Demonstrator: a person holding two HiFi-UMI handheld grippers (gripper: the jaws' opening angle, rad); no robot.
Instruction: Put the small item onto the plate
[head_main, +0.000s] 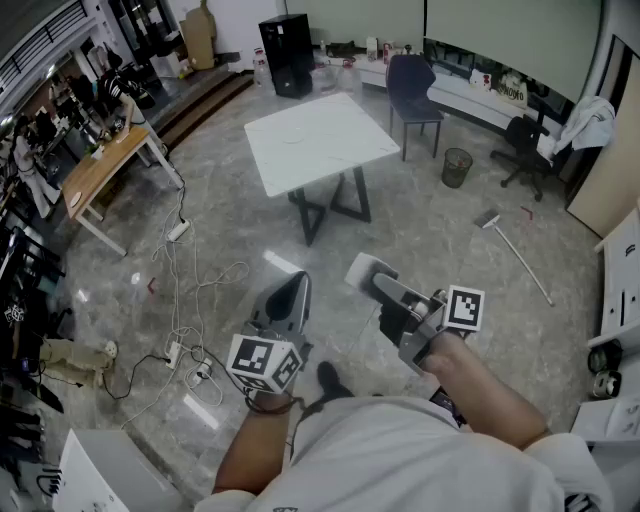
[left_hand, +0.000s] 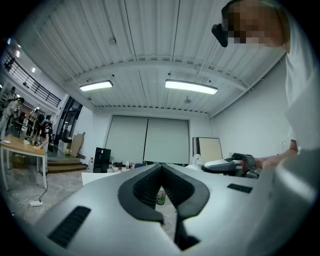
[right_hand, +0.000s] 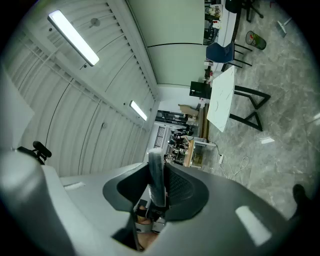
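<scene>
The small item I cannot find in any view; what looks like the plate (head_main: 365, 272) is pinched by its rim in the right tongs (head_main: 382, 285), the jaws only partly apart around it; the left tongs (head_main: 298, 285) are closed and empty; the white table (head_main: 320, 140) stands well apart ahead. Best is probably to carry the plate level, set it flat there, then look for the item.

Grey floor (head_main: 430, 230): polished stone-look tiles, glossy, reflective. White table (head_main: 320, 140): top smooth, matt; legs dark metal. Shells of left tool (head_main: 297, 283) and right tool (head_main: 380, 284): matt grey plastic; pads (left_hand: 142, 189) black, ribbed. Clamped flat item (right_hand: 157, 175): grey, smooth, dull.
</scene>
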